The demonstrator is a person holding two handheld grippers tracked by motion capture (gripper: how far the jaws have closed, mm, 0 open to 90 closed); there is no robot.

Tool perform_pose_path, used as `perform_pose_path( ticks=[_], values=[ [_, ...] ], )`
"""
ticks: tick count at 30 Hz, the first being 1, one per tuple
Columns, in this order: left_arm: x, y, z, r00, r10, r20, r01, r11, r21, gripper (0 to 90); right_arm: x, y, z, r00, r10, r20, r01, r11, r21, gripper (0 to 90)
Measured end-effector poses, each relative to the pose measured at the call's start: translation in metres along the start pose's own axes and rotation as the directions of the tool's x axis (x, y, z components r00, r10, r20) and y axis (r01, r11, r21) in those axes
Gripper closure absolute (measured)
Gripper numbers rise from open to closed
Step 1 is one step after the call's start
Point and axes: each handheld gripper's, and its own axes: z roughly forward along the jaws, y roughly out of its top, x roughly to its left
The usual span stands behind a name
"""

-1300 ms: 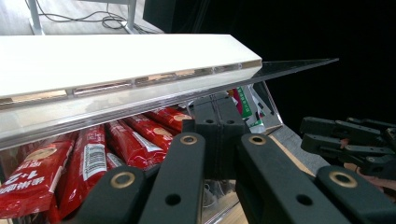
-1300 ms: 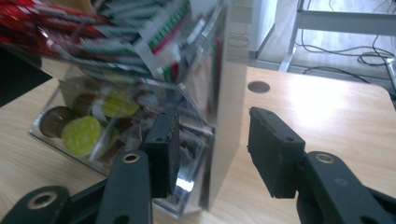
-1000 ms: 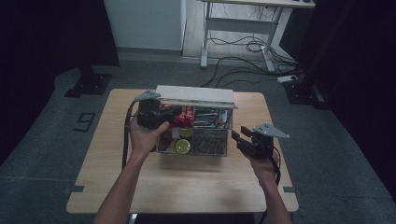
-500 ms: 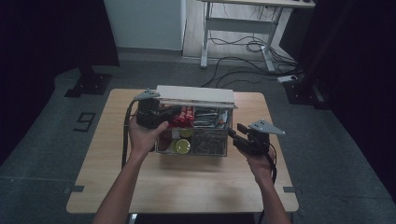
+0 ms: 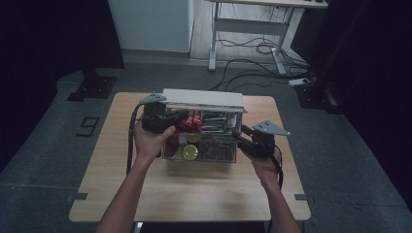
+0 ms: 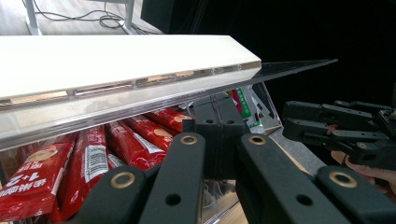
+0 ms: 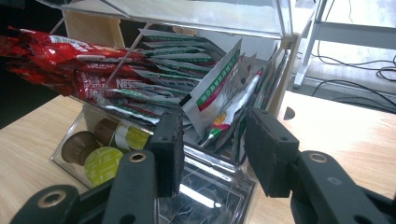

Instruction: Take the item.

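Jaws of the right gripper [image 7: 212,144] stand spread, nothing pinched, with white-and-green foil sachets [image 7: 217,86] just beyond their tips. Those sachets stand in the right compartment of the clear acrylic organiser box [image 5: 201,133], at the table's centre. Left gripper [image 6: 217,140] jaws are pressed together at the box's 9 o'clock side, under its white lid [image 6: 116,58]. Red snack packets [image 6: 88,154] lie at 8 o'clock from that gripper. Round coffee capsules [image 7: 100,161], green and brown, fill the lower compartment. The light wooden table [image 5: 194,189] carries the box.
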Motion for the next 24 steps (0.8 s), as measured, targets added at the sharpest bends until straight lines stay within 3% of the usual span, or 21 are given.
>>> perform_pose_path(
  ticks=[16, 24],
  values=[
    [-0.001, 0.003, 0.001, 1.0, 0.007, -0.006, -0.007, 1.0, -0.002, 90.0, 0.008, 0.007, 0.019, 0.9999, -0.009, 0.007, 0.009, 1.0, 0.008, 55.6],
    [-0.002, 0.003, 0.003, 1.0, 0.006, -0.006, -0.006, 1.0, -0.006, 90.0, 0.013, 0.012, 0.03, 0.999, -0.022, 0.039, 0.022, 1.0, 0.017, 55.1]
  ],
)
